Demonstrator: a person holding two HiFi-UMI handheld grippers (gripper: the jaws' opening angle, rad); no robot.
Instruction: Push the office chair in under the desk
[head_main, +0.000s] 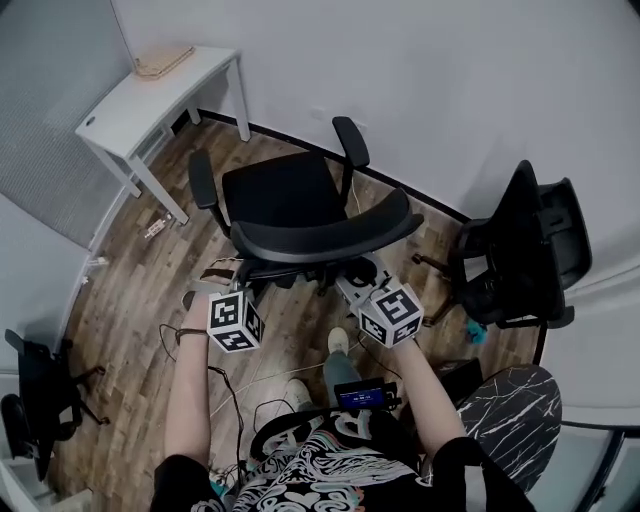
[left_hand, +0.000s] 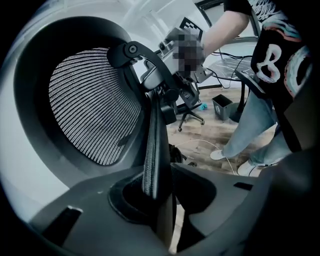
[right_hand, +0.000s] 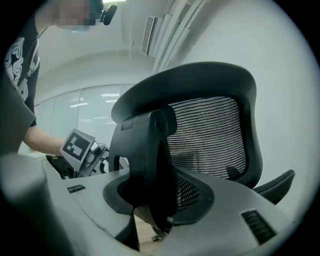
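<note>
Clamping the left hand-held gripper on a thin meshed strip of the chair's back, seen edge-on between the jaws. Holding the right hand-held gripper with jaws apart around the back bracket, apparently straddling it without pressing. Meeting the office chair from 6 o'clock in the head view, with its seat facing 12 o'clock, well apart from the surface standing at 10 o'clock.

Judging the step in hand as steering, then rolling. Swinging the seat toward 10 o'clock first, then pressing evenly through both sides of the backrest, avoiding a one-sided shove and a spin. Probably needing a firmer hold on the right side before pushing. Minding the armrest near the surface's leg, and the cables lying on the floor at 6 o'clock.

Not seeing the chair's base and wheels, hidden under the seat. Losing both sets of jaw tips under the marker cubes in the head view. Not telling for certain whether the right pads are touching the bracket.
</note>
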